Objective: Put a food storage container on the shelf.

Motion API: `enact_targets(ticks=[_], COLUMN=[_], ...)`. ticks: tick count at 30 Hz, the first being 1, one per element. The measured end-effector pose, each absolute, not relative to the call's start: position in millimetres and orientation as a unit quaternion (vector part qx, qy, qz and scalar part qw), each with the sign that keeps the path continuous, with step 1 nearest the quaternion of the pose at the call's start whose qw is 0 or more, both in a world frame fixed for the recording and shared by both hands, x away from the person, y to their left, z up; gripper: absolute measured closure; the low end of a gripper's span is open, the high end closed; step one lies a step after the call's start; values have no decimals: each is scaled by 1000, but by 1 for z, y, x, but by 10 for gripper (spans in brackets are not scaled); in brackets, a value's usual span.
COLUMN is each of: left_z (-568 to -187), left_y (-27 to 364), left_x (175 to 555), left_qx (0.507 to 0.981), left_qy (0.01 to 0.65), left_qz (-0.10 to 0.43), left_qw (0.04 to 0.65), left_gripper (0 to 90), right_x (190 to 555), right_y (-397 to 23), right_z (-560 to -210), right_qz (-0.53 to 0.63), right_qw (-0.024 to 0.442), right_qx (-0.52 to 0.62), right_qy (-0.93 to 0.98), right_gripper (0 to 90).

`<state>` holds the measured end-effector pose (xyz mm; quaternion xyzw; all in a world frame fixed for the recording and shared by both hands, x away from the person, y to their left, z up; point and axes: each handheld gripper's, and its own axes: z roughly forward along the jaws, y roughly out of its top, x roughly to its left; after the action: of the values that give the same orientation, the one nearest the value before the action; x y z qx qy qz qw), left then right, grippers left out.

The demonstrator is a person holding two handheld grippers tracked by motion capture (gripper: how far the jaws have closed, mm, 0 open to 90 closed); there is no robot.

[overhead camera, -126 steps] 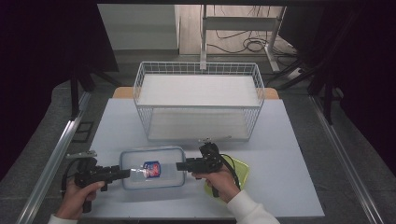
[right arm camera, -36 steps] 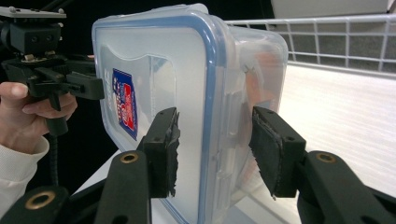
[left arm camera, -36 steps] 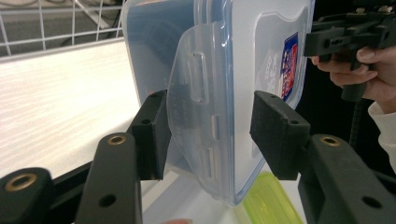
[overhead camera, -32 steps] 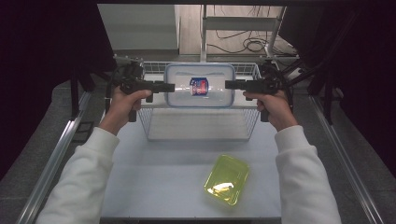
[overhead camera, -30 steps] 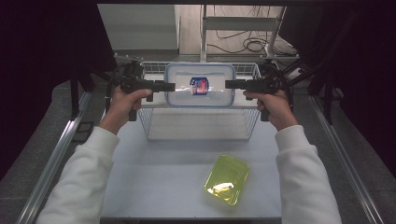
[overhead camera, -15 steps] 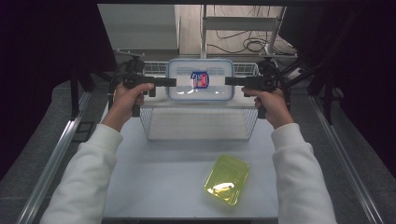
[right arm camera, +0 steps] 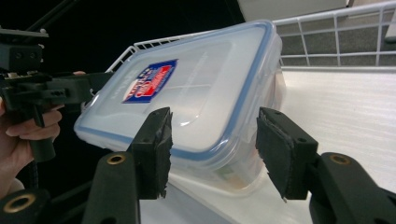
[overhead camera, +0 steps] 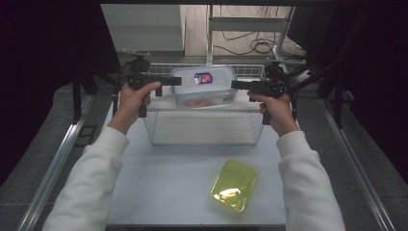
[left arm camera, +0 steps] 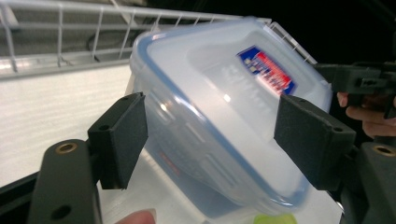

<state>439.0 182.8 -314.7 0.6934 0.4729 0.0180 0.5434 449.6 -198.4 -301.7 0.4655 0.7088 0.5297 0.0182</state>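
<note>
I hold a gripper in each hand over a white wire basket [overhead camera: 159, 126] at the far end of a white table [overhead camera: 168, 192]. Between them sits a clear plastic container [overhead camera: 204, 86] with a blue-rimmed lid and a red and blue label, down inside the basket and tilted. My left gripper [overhead camera: 174, 80] reaches the container's left end; seen from the left gripper view, its jaws have just been opening and now stand wide on either side of the container's end, the pads [left arm camera: 123, 135] off its walls. My right gripper [overhead camera: 236, 85] reaches the right end; its jaws have also just been opening, and from the right gripper view the container's corner sits between the pads [right arm camera: 156, 149], which stand clear of it. Near me on the table lies a yellow-green lid [overhead camera: 234, 185], well apart from the basket
</note>
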Motion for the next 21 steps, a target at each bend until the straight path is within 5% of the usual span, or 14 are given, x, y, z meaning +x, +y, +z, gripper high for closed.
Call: enact_targets(ticks=[4,10,14,21], left_z=[-305,-313,-328,-344], left_y=[189,185,172,166], left_x=[415,379,373,387], left_qx=[696,736,771,766], left_qy=[456,412,390,408], left_qz=[50,23,18,13], left_qw=[553,537,504,497], left_gripper=[372,851,900,898], right_x=[440,421,409,397], right_y=[-206,-220,-226,-230], right_z=[-294,-294,-299,-311], right_qz=[539,548,553,551], right_qw=[20,21,18,10], right_qx=[456,450,441,430], right_qy=[708,705,706,715], right_gripper=[428,403,390,376])
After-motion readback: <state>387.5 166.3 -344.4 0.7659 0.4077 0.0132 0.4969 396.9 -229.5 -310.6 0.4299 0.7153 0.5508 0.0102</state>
